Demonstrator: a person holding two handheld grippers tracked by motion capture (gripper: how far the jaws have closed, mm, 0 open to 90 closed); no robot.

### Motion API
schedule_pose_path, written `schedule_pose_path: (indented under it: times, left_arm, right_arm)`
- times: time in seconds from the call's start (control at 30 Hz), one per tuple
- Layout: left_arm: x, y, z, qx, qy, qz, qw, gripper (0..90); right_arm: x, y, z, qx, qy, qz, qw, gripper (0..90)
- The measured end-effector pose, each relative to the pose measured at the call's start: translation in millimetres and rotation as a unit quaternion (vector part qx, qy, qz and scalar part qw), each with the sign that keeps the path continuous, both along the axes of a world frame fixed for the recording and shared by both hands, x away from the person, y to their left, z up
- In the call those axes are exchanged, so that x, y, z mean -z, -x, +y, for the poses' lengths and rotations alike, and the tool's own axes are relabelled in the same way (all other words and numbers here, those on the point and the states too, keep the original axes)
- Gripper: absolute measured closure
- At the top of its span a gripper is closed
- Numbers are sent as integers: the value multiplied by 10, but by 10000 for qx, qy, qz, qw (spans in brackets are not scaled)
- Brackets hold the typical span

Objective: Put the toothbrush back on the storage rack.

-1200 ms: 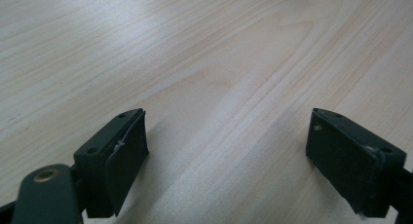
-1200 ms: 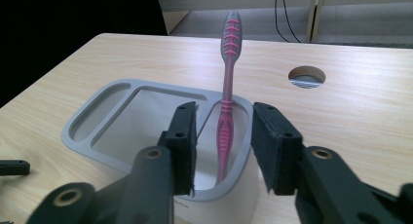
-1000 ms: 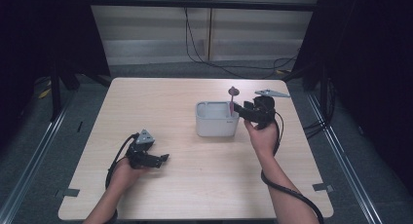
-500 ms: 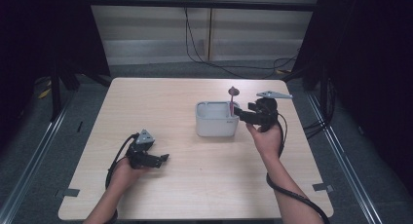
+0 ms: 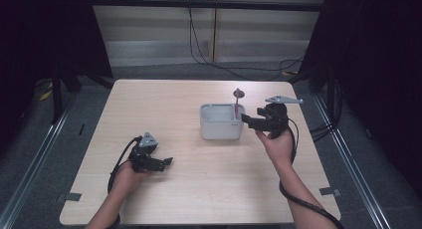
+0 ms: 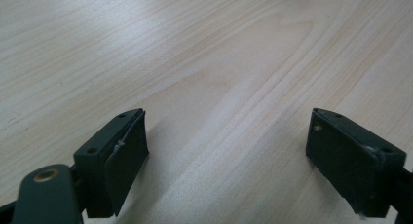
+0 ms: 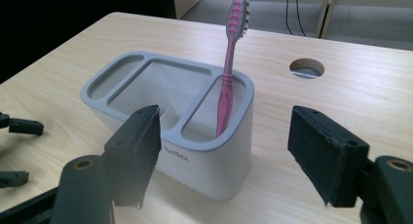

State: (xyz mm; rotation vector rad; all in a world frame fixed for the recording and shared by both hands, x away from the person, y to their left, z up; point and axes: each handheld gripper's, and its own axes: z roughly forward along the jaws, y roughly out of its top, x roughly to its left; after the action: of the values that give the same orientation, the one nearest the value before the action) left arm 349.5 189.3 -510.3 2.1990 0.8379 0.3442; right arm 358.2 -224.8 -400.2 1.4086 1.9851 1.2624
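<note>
While its jaws just opened, right gripper holds nothing.

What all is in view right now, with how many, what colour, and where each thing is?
Table: one, light wood, centre of the high view.
Holder: one, grey and white, three compartments, on the table right of centre.
Toothbrush: one, pink, standing head-up in the holder's end compartment, the one nearest the right tongs.
Hole: one, round, in the tabletop beyond the holder.
Left tongs: one pair, black, open over bare table near the front left.
Right tongs: one pair, black, just opened, nothing between them, beside the holder.
</note>
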Motion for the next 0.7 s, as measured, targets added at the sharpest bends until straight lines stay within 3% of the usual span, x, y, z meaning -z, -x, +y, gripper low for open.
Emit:
schedule_pose_path:
  times: [0.7]
  left_arm:
    - [0,0,0,-2,0,-1,10000,149]
  right_arm:
    - [123,216,-66,-307,211,94,9993,267]
